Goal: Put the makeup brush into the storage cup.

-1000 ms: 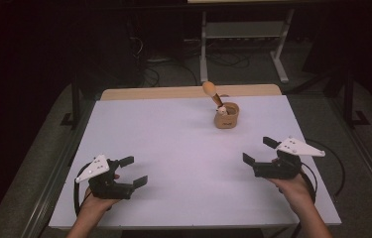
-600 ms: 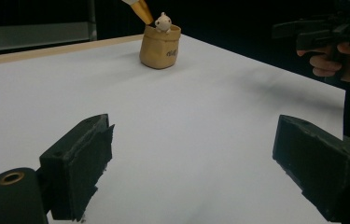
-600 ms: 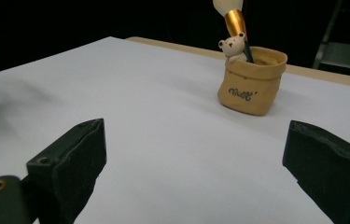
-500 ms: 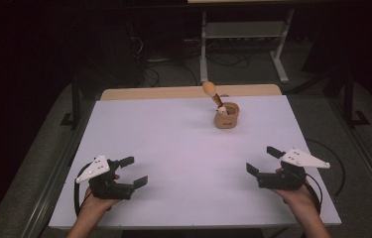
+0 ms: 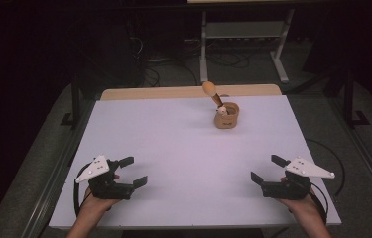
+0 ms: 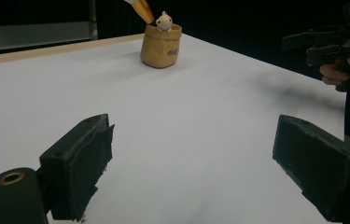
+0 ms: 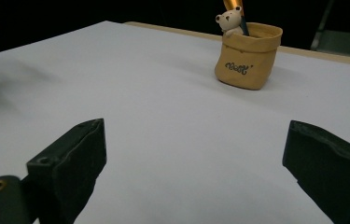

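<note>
A small tan sack-shaped cup [image 5: 226, 115] [image 6: 161, 45] [image 7: 248, 56] stands upright toward the back of the white table [image 5: 173, 148]. A little bear figure [image 7: 229, 21] [image 6: 164, 20] peeks over its rim, and an orange-tipped stick [image 5: 212, 92] leans out of it. My left gripper [image 5: 133, 171] [image 6: 191, 172] rests open near the front left edge, nothing between its jaws. My right gripper [image 5: 269, 169] [image 7: 193, 172] is open near the front right edge, also holding nothing. Both are far from the cup.
A wooden strip [image 5: 173, 92] runs along the table's far edge. Behind it stand a metal rack [image 5: 245, 34] and cables on the dark floor. The other hand with its gripper [image 6: 336, 44] appears at the right of the left gripper view.
My right gripper has drawn back toward the front edge of the table. The left gripper and the cup have stayed in place.
</note>
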The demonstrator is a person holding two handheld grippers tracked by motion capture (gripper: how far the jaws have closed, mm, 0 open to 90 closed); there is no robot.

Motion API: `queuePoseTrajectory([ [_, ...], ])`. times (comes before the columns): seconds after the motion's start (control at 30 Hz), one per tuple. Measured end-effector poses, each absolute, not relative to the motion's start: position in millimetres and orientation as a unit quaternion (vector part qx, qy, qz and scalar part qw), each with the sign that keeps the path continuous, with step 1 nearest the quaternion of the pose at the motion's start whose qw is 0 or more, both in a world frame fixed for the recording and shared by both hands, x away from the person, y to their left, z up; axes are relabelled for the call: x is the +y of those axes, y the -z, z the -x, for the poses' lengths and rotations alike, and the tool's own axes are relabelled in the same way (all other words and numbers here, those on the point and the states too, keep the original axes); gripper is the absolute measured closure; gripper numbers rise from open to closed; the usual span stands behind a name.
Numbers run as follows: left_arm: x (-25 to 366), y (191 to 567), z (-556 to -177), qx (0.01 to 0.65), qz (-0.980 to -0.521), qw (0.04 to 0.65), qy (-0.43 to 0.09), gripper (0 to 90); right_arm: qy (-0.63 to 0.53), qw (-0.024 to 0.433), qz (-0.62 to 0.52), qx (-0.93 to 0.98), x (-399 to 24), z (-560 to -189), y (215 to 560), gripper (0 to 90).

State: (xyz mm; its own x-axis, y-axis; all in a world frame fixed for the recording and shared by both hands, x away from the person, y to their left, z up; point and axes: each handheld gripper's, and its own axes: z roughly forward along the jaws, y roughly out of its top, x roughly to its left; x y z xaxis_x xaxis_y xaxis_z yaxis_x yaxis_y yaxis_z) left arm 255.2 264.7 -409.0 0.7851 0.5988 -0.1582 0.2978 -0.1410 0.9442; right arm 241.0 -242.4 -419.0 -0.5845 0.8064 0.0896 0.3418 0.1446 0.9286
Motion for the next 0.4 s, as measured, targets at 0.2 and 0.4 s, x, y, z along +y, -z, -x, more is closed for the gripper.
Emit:
queuePoseTrajectory([
  [0.2, 263.8, 409.9, -255.5, 0.3, -0.746, 0.581, -0.128, 11.2, -0.512, 0.224, -0.392, 0.73, -240.1, -242.2, 421.5, 5.4],
  [0.4, 261.9, 410.4, -255.8, 0.299, -0.747, 0.58, -0.126, 11.5, -0.51, 0.227, -0.39, 0.732, -239.4, -242.9, 422.0, 5.4],
])
